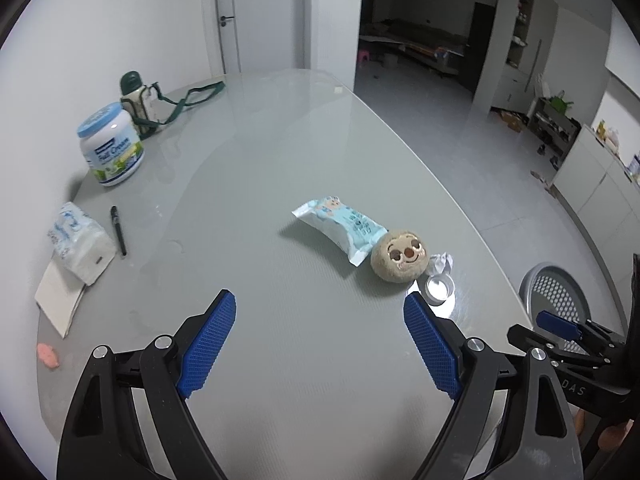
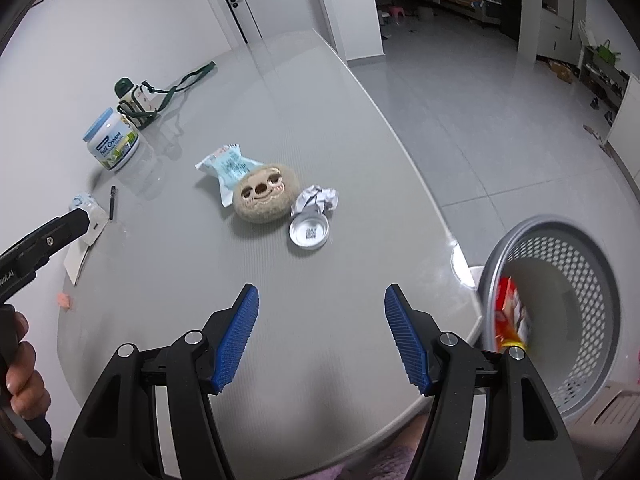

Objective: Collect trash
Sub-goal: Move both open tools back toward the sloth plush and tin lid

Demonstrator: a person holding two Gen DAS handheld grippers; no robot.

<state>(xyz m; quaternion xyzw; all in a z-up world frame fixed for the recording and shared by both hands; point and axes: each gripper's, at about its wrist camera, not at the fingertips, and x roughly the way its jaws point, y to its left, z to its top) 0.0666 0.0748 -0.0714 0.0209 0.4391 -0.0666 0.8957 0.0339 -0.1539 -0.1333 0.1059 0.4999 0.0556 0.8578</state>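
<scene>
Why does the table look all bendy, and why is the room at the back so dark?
Both wrist views use a fisheye lens, so the table edge curves and the corners go black. In the left wrist view the back room is unlit, while the table reflects the pale wall. In the right wrist view a bright glare spot sits on the table rim beside the basket, whose red box looks blurred.

- You are in a home, at a grey dining table (image 1: 280, 128) standing in an open living space.
- On the table's far left sit a milk powder tub (image 1: 111, 145) and a child's drinking bottle (image 1: 136, 98) with a strap; a plush toy (image 2: 265, 199) lies near its middle.
- Behind the table there is a white door (image 1: 226, 16) and a dark room with a sofa (image 1: 424, 34).
- Right of the table, beyond the tiled floor (image 1: 460, 128), stands a shoe rack (image 1: 554, 130).
</scene>
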